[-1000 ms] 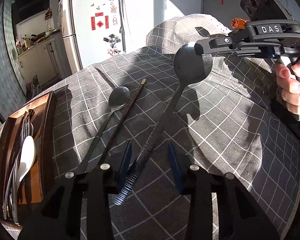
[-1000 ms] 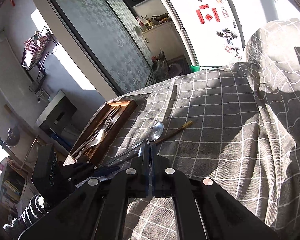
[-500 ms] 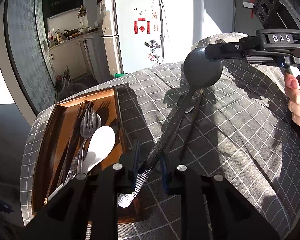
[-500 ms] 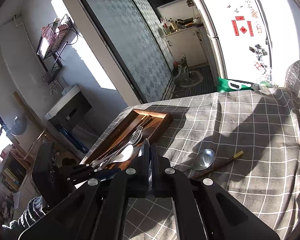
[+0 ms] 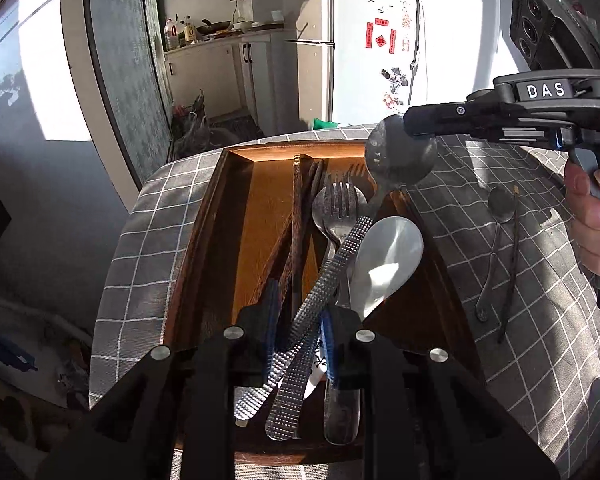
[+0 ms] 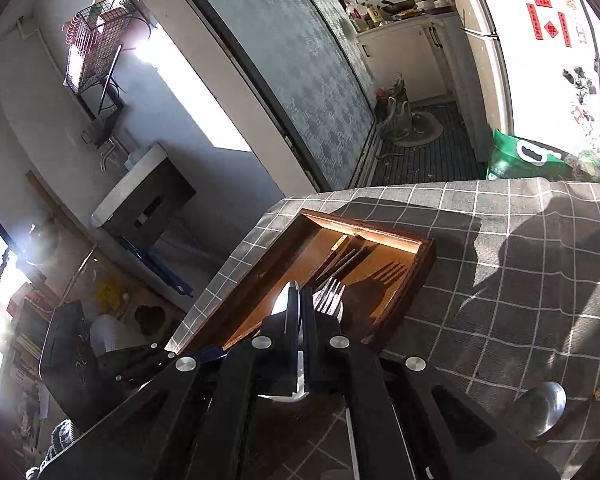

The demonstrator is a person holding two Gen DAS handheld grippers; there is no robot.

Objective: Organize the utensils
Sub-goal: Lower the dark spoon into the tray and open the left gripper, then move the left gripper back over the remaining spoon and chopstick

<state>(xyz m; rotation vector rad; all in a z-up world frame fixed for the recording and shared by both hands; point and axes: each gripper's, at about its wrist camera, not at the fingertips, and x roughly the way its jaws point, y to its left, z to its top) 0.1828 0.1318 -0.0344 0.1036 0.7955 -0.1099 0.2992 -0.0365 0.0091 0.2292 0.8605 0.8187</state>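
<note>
Left hand-held gripper (image 5: 298, 326): blue-padded jaws narrow, just closed further, clamped on the textured handle of a long dark metal ladle (image 5: 400, 156). Handle runs from 6 o'clock up to the bowl at about 1 o'clock in the left wrist view. Right hand-held gripper (image 5: 410, 122): fully closed, fingers pinching the rim of the ladle's round bowl; a person's hand (image 5: 594, 216) wraps its grip at 3 o'clock. So the ladle is carried at both ends, held over the wooden rectangular tray (image 5: 236, 240).

In the right wrist view the closed right gripper (image 6: 301, 300) shows the bowl edge-on as a thin bright sliver between its fingers, tray (image 6: 424, 264) straight ahead at 12 o'clock.

Tray contents: dark wooden chopsticks (image 5: 300, 216) along the middle, a steel fork (image 5: 340, 204) lying over a steel spoon, a white ceramic spoon (image 5: 388, 256) at the right side, plus more textured handles at the near end.

Outside the tray, at 3 o'clock on the grey checked tablecloth (image 5: 480, 248) covering the counter: a small dark metal spoon (image 5: 498, 208) and a single dark chopstick (image 5: 514, 248) just beside it, roughly parallel. Whether they touch I can't tell.
</note>
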